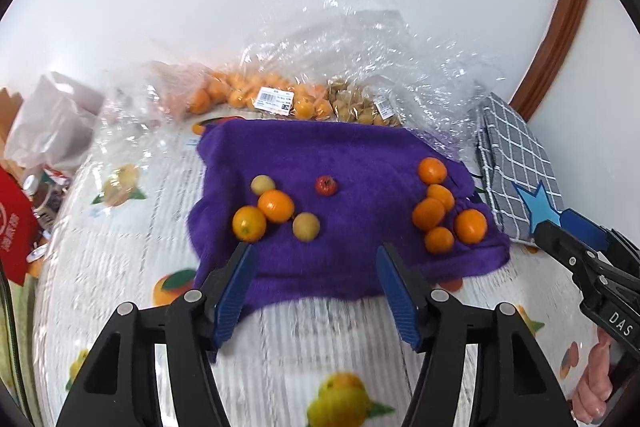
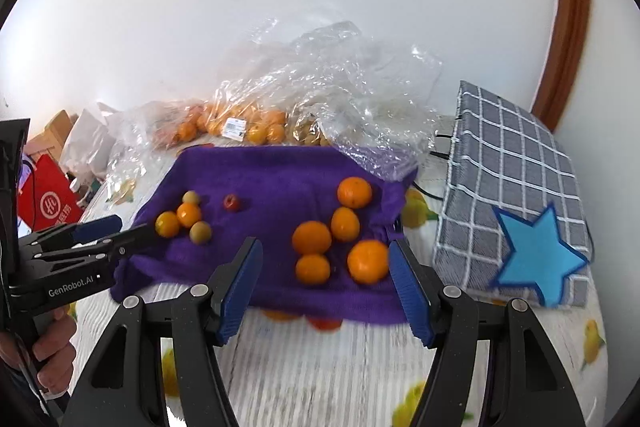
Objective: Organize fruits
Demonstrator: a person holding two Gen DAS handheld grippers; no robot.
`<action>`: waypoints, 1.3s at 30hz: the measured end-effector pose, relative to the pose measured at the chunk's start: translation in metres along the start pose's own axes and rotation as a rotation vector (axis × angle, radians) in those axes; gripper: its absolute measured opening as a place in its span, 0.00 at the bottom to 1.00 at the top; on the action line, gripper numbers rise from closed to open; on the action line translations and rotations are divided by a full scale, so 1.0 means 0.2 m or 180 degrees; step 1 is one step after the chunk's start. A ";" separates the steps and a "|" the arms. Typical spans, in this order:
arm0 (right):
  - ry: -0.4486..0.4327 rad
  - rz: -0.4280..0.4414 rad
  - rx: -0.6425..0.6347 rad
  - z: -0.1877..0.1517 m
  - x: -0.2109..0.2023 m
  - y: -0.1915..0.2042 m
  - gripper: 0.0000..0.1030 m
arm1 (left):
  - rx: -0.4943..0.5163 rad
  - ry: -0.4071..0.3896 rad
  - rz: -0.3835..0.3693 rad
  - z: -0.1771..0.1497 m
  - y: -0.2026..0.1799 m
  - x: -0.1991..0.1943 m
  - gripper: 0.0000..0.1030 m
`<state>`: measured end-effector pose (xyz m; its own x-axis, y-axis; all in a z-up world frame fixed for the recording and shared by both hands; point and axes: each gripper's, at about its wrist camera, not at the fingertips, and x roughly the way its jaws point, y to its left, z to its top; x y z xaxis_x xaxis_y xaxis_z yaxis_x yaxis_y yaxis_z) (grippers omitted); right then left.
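On the purple towel (image 1: 340, 163): five oranges (image 2: 311, 237) clustered at its right end; two oranges (image 1: 276, 205), two pale yellow fruits (image 1: 306, 226) and a small red fruit (image 1: 326, 185) toward its left. Left gripper (image 1: 316, 259) and right gripper (image 2: 325, 259) both hover at the towel's near edge, jaws apart, holding nothing. Bagged oranges (image 1: 256, 93) behind the towel.

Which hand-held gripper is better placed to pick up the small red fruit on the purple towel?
Left, probably. The red fruit lies near the mixed pile, ahead of the open left hand-held gripper. The right hand-held gripper faces the orange cluster.
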<state>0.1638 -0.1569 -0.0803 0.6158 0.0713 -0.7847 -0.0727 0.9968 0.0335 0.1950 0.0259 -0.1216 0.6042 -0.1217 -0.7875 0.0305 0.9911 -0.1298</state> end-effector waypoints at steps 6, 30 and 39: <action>-0.0136 -0.0101 -0.0031 -0.11 -0.27 0.05 0.64 | 0.0058 -0.0238 0.0161 -0.11 -0.04 -0.23 0.66; -0.0717 -0.0309 0.0161 -0.48 -0.95 -0.06 0.93 | 0.0188 -0.0862 0.0170 -0.38 -0.27 -0.79 0.80; -0.0743 -0.0366 0.0215 -0.51 -0.98 -0.08 0.93 | 0.0185 -0.0877 0.0179 -0.38 -0.28 -0.79 0.80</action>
<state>-0.0358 -0.1914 0.0087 0.7819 -0.0438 -0.6219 0.0559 0.9984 -0.0001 0.0366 -0.0151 -0.0361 0.7996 -0.0551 -0.5980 0.0316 0.9983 -0.0496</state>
